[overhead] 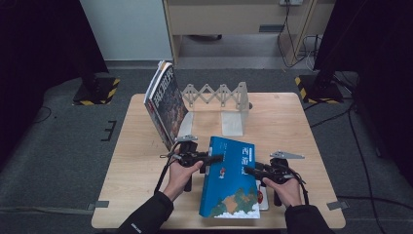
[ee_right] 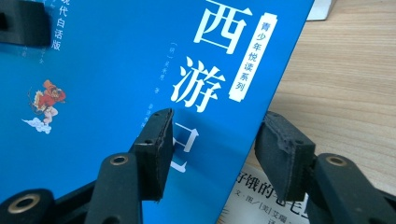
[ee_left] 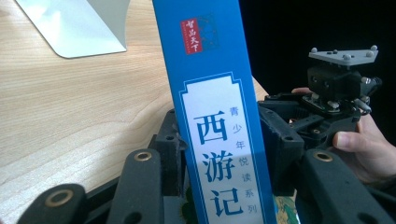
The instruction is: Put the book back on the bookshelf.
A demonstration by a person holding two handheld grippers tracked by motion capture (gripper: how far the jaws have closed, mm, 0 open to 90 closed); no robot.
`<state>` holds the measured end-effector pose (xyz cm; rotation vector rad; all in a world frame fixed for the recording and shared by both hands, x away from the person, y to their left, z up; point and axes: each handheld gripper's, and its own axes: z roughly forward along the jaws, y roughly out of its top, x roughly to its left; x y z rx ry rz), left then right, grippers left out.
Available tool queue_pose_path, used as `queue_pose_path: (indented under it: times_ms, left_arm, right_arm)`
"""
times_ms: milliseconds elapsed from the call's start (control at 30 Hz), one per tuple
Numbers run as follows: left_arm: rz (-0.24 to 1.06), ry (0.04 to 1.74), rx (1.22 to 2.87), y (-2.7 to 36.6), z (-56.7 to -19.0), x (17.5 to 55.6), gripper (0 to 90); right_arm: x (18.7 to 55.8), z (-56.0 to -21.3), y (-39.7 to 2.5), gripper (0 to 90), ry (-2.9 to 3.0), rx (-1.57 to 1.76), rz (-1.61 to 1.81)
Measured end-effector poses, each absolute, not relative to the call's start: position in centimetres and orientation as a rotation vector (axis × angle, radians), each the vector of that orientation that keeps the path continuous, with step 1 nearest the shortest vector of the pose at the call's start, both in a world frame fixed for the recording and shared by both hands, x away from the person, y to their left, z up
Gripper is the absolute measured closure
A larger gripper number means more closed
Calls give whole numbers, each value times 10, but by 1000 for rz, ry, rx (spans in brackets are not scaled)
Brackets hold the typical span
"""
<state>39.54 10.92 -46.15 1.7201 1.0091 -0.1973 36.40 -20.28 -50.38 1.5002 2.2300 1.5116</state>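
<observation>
Grey carpet and dark curtains surround a pale wooden table (overhead: 146,195), and on it lies a large blue paperback book with white Chinese title characters (overhead: 230,178), which serves as the landmark for everything else. Just beyond the book's far edge stands a white metal expanding bookend rack (overhead: 221,97), and against the rack's left end leans a dark-covered magazine-like volume with white lettering (overhead: 165,102), tilted on its edge. Under the blue book's near right corner a white book with dark printed characters (ee_right: 261,200) peeks out, partly covered. At the book's left edge the left gripper (overhead: 214,158) closes on it; in the left gripper view its black jaws press against both sides of the book's blue spine (ee_left: 219,140), pinching it, and the book's left side looks lifted off the table. At the book's right edge the right gripper (overhead: 249,170) straddles the cover; in the right gripper view its jaws stand spread, one pad (ee_right: 156,149) over the blue cover and the other beyond the book's edge, above the white book, with a clear gap between them.
</observation>
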Motion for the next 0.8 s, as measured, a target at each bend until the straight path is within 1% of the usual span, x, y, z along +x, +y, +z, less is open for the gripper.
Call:
queue_pose_path:
  times_ms: [233,633,800]
  left_arm:
    - [-223,1025,1705,107,-467,399,559]
    - [-199,1040,1745,104,-470,400,546]
    - [-225,1062,1740,103,-475,404,544]
  right_arm:
    - [364,-504,-202,476,2235,1483,1501]
    - [364,-503,-199,483,2236,1455,1506]
    - [364,-504,-199,484,2248,1453,1494]
